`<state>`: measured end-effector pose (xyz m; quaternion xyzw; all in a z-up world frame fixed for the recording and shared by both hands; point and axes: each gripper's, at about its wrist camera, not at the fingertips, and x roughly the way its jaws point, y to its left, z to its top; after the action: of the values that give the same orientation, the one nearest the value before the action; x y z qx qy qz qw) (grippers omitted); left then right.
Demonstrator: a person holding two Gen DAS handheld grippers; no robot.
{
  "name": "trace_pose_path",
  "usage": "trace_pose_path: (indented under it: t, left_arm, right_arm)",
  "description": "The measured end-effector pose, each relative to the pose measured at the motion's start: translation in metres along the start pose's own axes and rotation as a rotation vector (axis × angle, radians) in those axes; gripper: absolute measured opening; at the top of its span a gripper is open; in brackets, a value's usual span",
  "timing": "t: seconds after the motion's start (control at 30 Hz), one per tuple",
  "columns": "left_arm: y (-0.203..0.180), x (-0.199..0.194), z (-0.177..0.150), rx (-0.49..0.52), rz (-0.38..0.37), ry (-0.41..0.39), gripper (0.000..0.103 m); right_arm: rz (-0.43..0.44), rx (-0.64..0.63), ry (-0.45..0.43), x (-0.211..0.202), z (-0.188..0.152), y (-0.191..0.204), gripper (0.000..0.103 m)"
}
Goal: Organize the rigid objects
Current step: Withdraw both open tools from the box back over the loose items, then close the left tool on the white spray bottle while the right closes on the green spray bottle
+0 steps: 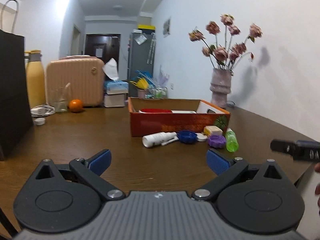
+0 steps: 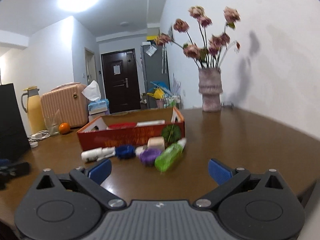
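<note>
Already a few things sit inside the red box (image 1: 176, 124), but the small bottles and lids (image 2: 148, 154) wait beside it on the bench (image 1: 84, 138). Both grippers' jaws are spread wide, holding nothing.

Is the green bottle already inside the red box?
No, the green bottle lies on the table in front of the red box, beside the purple cap.
</note>
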<state>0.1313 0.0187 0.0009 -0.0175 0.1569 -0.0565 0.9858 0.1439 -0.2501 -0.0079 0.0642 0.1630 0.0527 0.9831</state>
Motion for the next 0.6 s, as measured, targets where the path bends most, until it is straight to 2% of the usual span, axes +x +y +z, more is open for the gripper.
trace_pose_path:
  t: [0.1, 0.23, 0.27, 0.33, 0.43, 0.53, 0.6]
  left_arm:
    - [-0.007, 0.013, 0.002, 0.015, -0.007, 0.028, 0.103]
    - [-0.02, 0.033, 0.001, 0.059, 0.01, 0.067, 0.103]
    - [-0.024, 0.038, 0.001, 0.065, 0.014, 0.074, 0.103]
    - [-0.027, 0.047, 0.0, 0.073, 0.017, 0.086, 0.103]
    - [-0.027, 0.064, 0.001, 0.094, 0.039, 0.098, 0.103]
    - [-0.023, 0.086, 0.007, 0.137, 0.07, 0.099, 0.103]
    - [-0.016, 0.105, 0.015, 0.151, 0.085, 0.104, 0.103]
  right_arm:
    - [0.0, -0.015, 0.018, -0.004, -0.015, 0.003, 0.103]
    - [-0.028, -0.016, -0.031, 0.001, -0.026, -0.006, 0.103]
    - [-0.031, -0.023, -0.017, 0.005, -0.026, -0.008, 0.103]
    - [0.001, -0.058, 0.076, 0.016, -0.022, -0.013, 0.103]
    - [0.024, -0.019, 0.086, 0.023, -0.02, -0.024, 0.102]
    - [0.069, 0.042, 0.12, 0.038, -0.014, -0.036, 0.092]
    - [0.073, 0.064, 0.149, 0.053, -0.008, -0.04, 0.081]
